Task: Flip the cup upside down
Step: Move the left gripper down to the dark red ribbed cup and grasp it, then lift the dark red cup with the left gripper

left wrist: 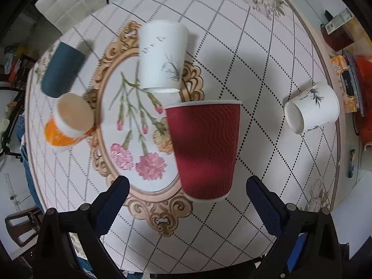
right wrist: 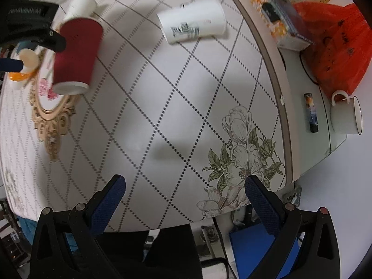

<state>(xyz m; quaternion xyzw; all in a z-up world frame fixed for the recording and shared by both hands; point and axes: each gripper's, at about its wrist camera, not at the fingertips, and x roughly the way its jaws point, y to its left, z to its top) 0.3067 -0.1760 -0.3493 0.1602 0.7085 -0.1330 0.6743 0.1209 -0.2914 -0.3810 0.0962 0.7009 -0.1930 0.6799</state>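
A dark red ribbed paper cup (left wrist: 204, 148) stands on the table just ahead of my left gripper (left wrist: 187, 183), whose jaws are wide open and empty; the cup sits between and beyond the fingertips, untouched. It also shows in the right wrist view (right wrist: 75, 55) at the far left, next to the left gripper's black frame. Whether its mouth faces up or down I cannot tell. A white cup with bamboo print (left wrist: 311, 107) lies on its side at the right; it also shows in the right wrist view (right wrist: 193, 24). My right gripper (right wrist: 184, 181) is open and empty above bare tablecloth.
A tall white cup (left wrist: 161, 55), a dark blue cup (left wrist: 61, 69) and an orange-and-white cup (left wrist: 68, 121) stand around the floral oval. The round table's edge (right wrist: 276, 74) runs at the right; beyond it sit a red bag (right wrist: 334, 46), boxes and a white mug (right wrist: 346, 116).
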